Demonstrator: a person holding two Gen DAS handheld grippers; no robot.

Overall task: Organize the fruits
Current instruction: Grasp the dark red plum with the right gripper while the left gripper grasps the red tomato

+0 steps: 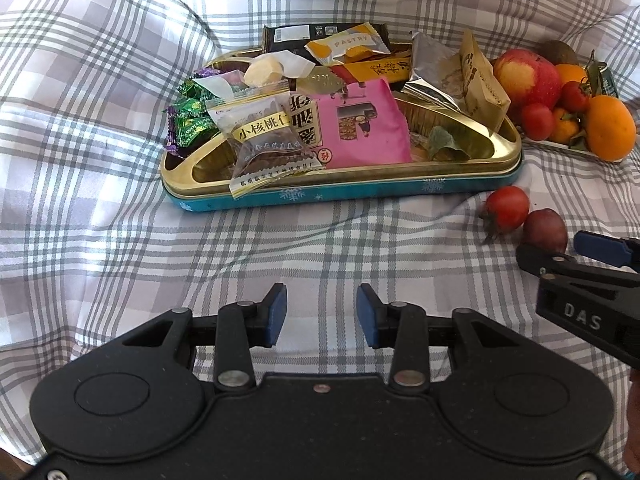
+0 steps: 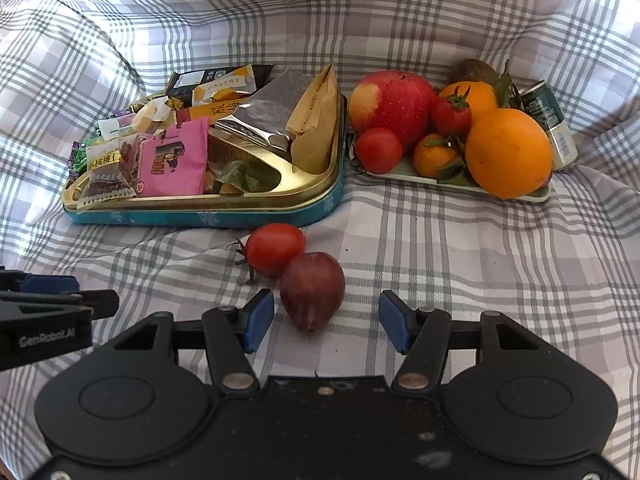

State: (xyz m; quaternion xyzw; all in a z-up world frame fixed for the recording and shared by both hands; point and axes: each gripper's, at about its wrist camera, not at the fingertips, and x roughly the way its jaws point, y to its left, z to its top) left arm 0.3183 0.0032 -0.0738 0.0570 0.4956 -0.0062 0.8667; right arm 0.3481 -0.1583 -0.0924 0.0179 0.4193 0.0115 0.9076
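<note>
A dark purple-red fruit (image 2: pixel 312 294) and a cherry tomato (image 2: pixel 275 249) lie touching on the plaid cloth. My right gripper (image 2: pixel 326 322) is open, and the purple fruit lies partly between its blue pads, nearer the left one. A pale plate (image 2: pixel 404 174) at the back right holds an apple (image 2: pixel 394 106), an orange (image 2: pixel 508 152), small tomatoes and mandarins. My left gripper (image 1: pixel 321 315) is open and empty over bare cloth. In the left wrist view the purple fruit (image 1: pixel 545 230) and tomato (image 1: pixel 507 209) lie at the right, by the right gripper (image 1: pixel 568 254).
A gold and teal tin (image 2: pixel 240 208) full of snack packets stands left of the plate, with a leaf in it. A green can (image 2: pixel 554 128) stands behind the orange. A kiwi (image 2: pixel 476 72) lies at the plate's back. Rumpled plaid cloth (image 2: pixel 440 240) covers everything.
</note>
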